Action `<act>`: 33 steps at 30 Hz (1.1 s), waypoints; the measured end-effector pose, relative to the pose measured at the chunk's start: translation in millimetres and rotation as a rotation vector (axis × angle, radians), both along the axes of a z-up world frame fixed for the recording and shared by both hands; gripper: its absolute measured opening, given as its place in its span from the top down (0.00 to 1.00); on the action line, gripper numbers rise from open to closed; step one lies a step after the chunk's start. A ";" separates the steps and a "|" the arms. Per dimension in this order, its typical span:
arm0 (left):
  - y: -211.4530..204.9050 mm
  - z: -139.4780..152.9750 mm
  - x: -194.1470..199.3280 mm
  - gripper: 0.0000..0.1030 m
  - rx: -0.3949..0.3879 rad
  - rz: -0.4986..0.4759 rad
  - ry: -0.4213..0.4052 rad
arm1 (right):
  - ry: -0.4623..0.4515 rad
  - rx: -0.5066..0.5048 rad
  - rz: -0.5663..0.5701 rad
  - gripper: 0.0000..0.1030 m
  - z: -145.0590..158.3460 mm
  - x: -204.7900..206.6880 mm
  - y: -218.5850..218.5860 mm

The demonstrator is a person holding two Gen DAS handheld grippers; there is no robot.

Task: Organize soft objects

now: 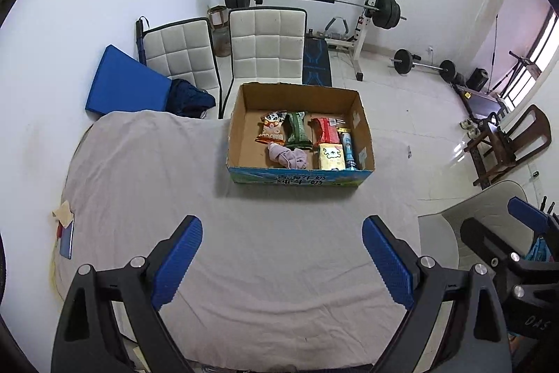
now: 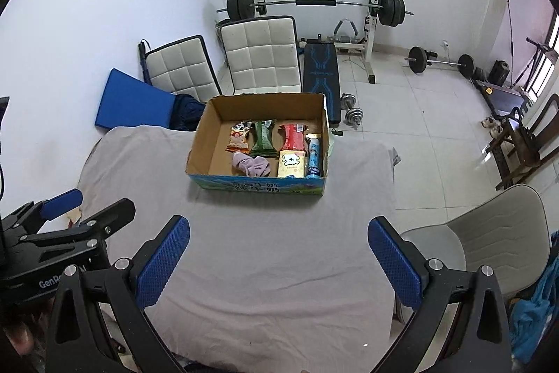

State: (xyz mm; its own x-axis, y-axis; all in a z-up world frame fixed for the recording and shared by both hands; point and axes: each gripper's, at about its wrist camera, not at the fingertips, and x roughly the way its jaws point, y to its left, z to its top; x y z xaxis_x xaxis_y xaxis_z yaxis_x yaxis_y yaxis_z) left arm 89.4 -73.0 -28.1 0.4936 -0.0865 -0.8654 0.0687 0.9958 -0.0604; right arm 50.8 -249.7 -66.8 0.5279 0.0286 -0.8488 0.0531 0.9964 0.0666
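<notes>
Left wrist view: left tongs (image 1: 282, 263) held apart, empty, above cloth-covered worktop (image 1: 244, 233). Cardboard box (image 1: 300, 176) seen near far edge; packets and crumpled purple cloth (image 1: 287, 157) lie inside, packets' long axes pointing away from tongs.

Right wrist view: right tongs (image 2: 278, 259) likewise apart, empty. Risk judged: box pushed off far edge, or cloth snagged and neighbouring packets dragged out.

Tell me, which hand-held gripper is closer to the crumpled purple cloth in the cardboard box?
Neither clearly. The left hand-held gripper and right hand-held gripper both hover open over the table, well short of the crumpled purple cloth, side by side.
</notes>
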 end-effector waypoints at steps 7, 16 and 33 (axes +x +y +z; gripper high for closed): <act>9.2 13.6 -14.4 0.09 -0.002 0.020 -0.035 | 0.019 -0.008 -0.003 0.00 5.6 -22.2 2.4; 15.8 20.7 -13.8 0.00 0.004 0.034 -0.086 | -0.009 -0.035 -0.044 0.00 11.8 -17.1 -1.0; 20.0 33.0 -5.3 0.00 0.007 0.044 -0.139 | -0.101 -0.081 -0.040 0.00 45.7 0.5 5.6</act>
State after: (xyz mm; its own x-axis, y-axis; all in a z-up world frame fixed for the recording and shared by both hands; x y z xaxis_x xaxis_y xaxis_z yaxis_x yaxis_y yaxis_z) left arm 84.2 -53.0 4.9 0.6121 -0.0570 -0.7887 0.0326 0.9984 -0.0468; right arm 51.3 -244.1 -21.1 0.6103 -0.0607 -0.7898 0.0899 0.9959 -0.0071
